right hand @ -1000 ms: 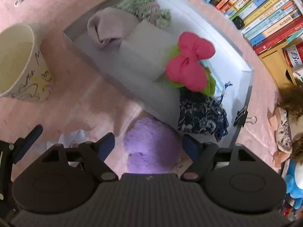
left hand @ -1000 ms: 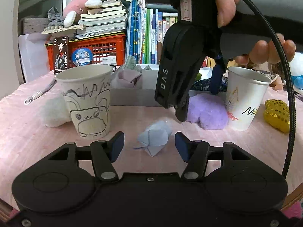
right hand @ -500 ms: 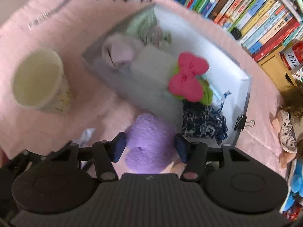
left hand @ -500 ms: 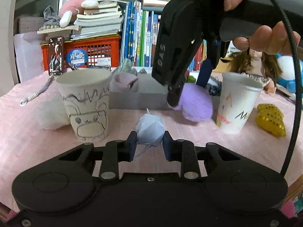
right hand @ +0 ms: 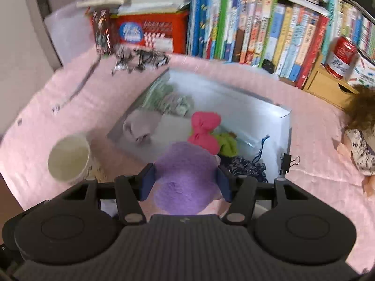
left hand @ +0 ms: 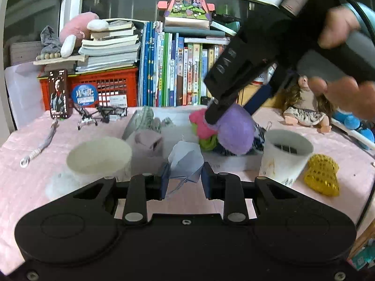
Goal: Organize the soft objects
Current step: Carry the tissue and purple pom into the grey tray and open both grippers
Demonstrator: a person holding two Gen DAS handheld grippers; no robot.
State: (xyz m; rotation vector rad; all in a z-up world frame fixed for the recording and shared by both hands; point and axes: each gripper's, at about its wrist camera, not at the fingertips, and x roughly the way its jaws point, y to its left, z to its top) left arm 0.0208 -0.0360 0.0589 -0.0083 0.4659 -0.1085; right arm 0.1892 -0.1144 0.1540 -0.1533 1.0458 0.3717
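Both grippers gripping soft things
Left gripper (left hand: 183, 179) clamps a pale blue bundle (left hand: 185, 161); right gripper (right hand: 185, 182) pinches a purple plush (right hand: 185, 178), seemingly above the grey box (right hand: 284, 126) only its own view shows whole

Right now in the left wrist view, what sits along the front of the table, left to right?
White fluffy ball → drawn-on paper cup → pale blue paper piece in the left gripper → white paper cup → yellow sequin pouch.

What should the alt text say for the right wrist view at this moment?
The right gripper is shut on a fuzzy purple plush, held above a pink tablecloth near an open grey box of soft items, among them a pink bow and green cloth. A paper cup stands to the left; books line the back.
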